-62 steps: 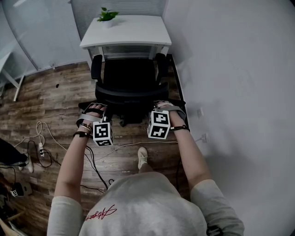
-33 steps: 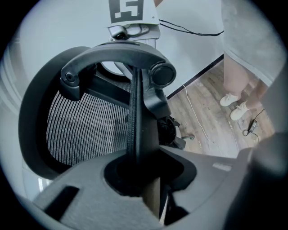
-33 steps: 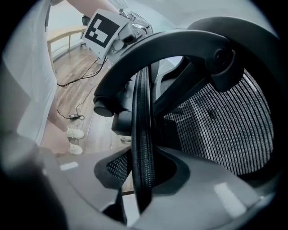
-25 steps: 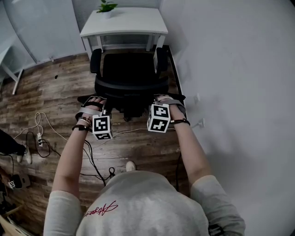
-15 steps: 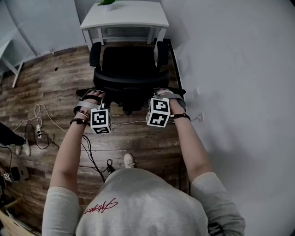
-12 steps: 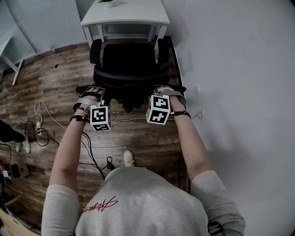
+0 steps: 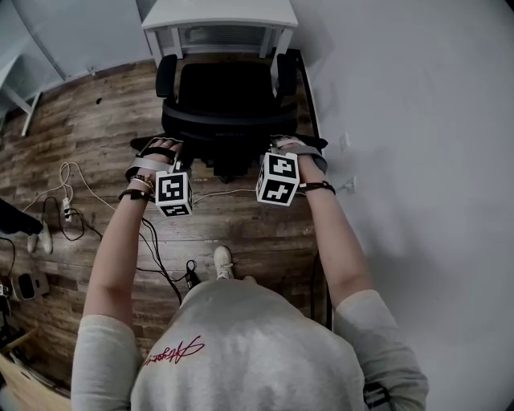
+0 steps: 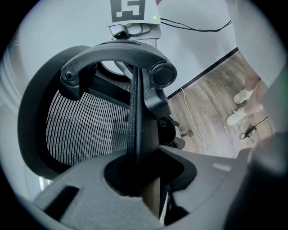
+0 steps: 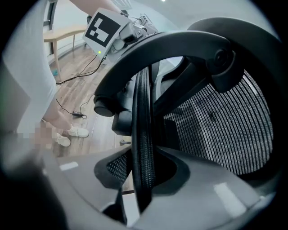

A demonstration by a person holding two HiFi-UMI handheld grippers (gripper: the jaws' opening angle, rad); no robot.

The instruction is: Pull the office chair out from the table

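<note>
Nearest in the head view is the person's grey sweatshirt [image 7: 241, 345], with both bare forearms stretched forward and slightly down over the wooden floor [image 7: 80, 120]. One white shoe [image 7: 222, 261] shows between them and loose cables [image 7: 72, 209] trail off at the left. The left hand [image 7: 151, 164] and the right hand [image 7: 303, 164] are level with each other. Each carries its tool by a strap, and the marker cubes face up toward the camera. The left gripper [image 7: 175, 146] and the right gripper [image 7: 277, 144] meet the top edge of the office chair [image 7: 227, 100] at its two upper corners. From overhead the jaws themselves are too small to read. The left gripper view shows its jaws closed on the padded rim [image 8: 135, 117] of the backrest, which runs upright between them. The right gripper view shows the same clamp on the opposite side, with the grey mesh [image 9: 225, 130] spreading to the right. Each gripper view also catches the curved black bracket [image 8: 118, 51] arching behind the backrest, and the other tool's cube beyond it. Farther on, the chair stands on the floor with its back toward the person. Its seat faces the white surface [image 7: 221, 12], the armrests are near the front edge, and the pale wall [image 7: 418, 120] is just beside it on the right.
</note>
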